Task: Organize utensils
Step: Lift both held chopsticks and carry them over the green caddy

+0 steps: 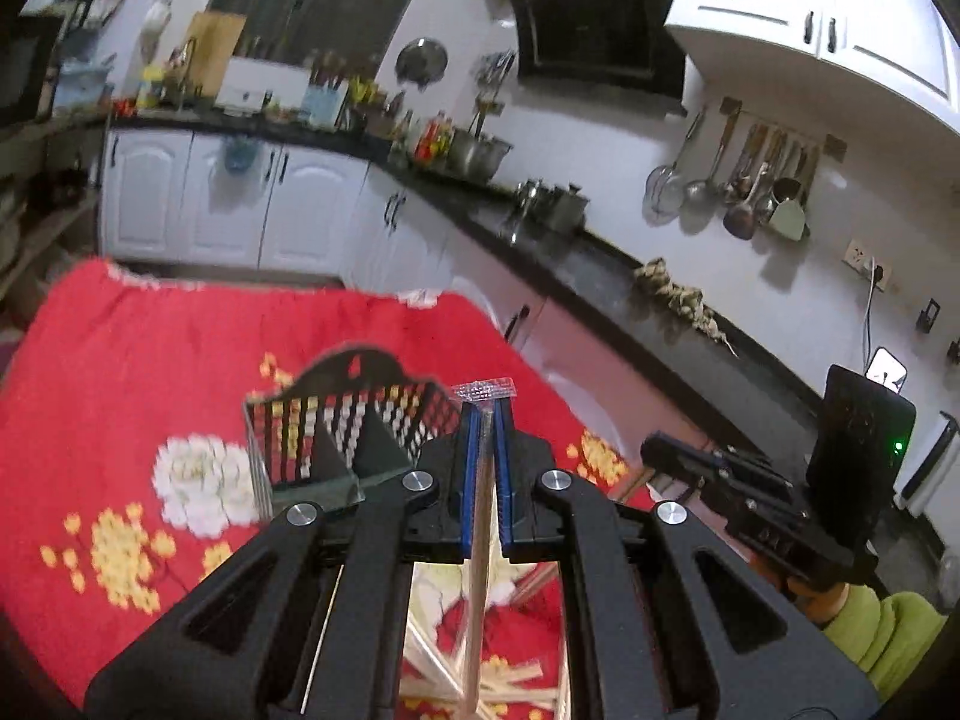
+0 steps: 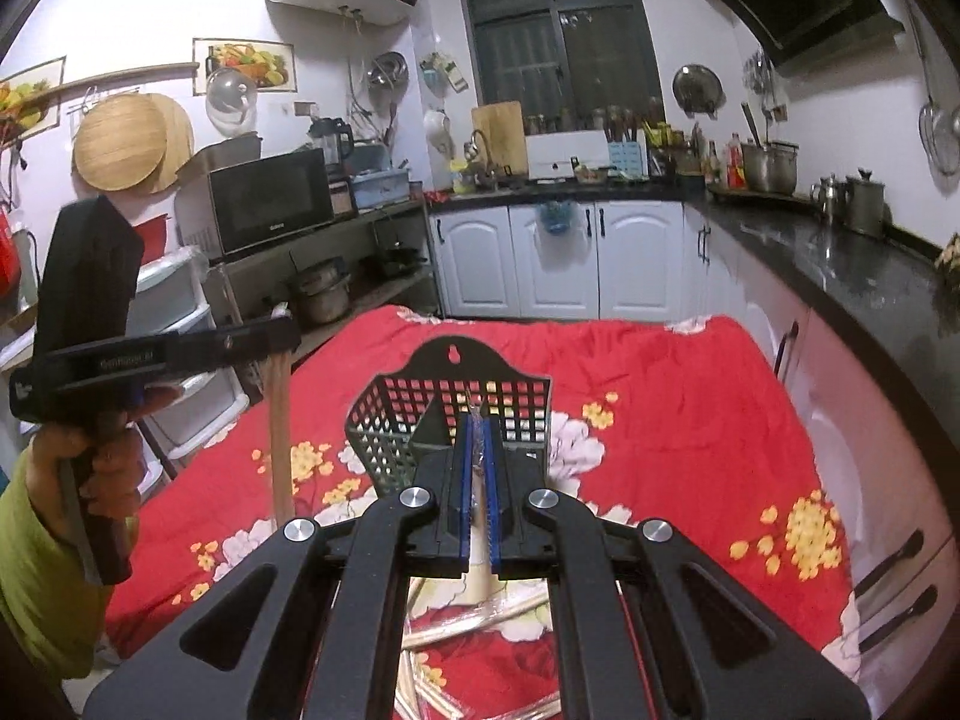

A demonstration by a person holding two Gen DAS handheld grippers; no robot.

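Both my tongs, left [image 1: 486, 420] and right [image 2: 478, 429], each pinched one wrapped wooden chopstick [image 1: 480, 540]. The black perforated plastic holder [image 2: 456, 414] at twelve o'clock looked empty; more chopsticks [image 2: 474, 618] lay at six o'clock.

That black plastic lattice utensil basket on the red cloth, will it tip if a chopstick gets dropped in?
The black plastic lattice utensil basket looks light, being mostly holes, and stands on soft red floral cloth, so it may wobble. Its tall back panel could make it tip.

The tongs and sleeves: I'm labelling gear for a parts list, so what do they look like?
Both tongs, left and right, are black with blue ribbed pads and silver round pivot bolts. The left tongs' body carries small pale lettering. Both sleeves are lime green.
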